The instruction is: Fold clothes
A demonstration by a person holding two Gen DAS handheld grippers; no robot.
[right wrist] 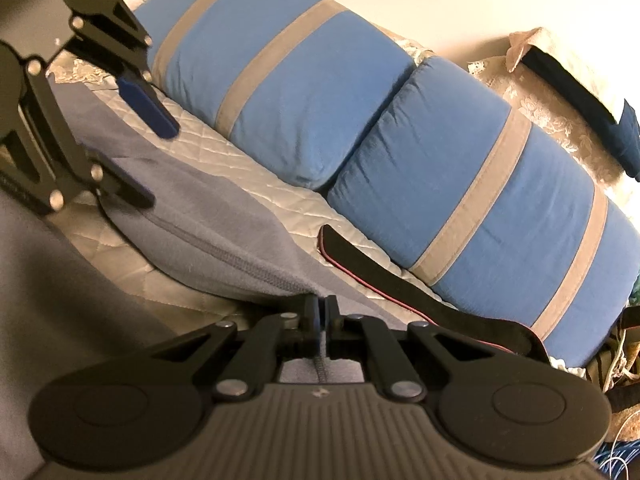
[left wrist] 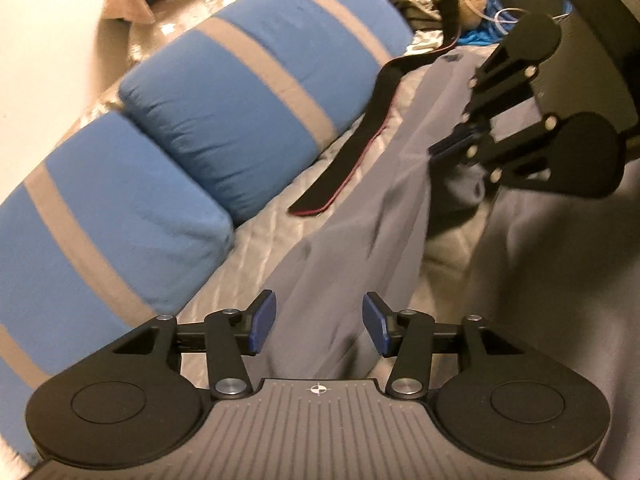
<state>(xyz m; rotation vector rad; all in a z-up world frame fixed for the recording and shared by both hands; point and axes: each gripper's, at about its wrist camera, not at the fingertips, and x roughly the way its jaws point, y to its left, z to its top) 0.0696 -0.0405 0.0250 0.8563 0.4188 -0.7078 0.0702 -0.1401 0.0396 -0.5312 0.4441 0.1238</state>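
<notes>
A grey-blue zip-up garment (left wrist: 360, 220) lies stretched over the quilted bed cover (left wrist: 256, 256). In the left wrist view my left gripper (left wrist: 320, 324) is open, its blue pads apart on either side of a fold of the cloth without pressing it. Farther along the same garment, my right gripper (left wrist: 456, 140) is shut on the fabric. In the right wrist view the right gripper (right wrist: 323, 320) pinches the garment (right wrist: 224, 232) right at its zipper line. The left gripper (right wrist: 158, 164) shows at the upper left, jaws spread above the cloth.
Two blue pillows with grey stripes (left wrist: 248, 96) (right wrist: 480, 184) line the wall side of the bed. A black strap with red edging (left wrist: 352, 148) (right wrist: 400, 292) lies between pillows and garment. Tangled blue cords and clutter (left wrist: 492, 4) sit at the bed's far end.
</notes>
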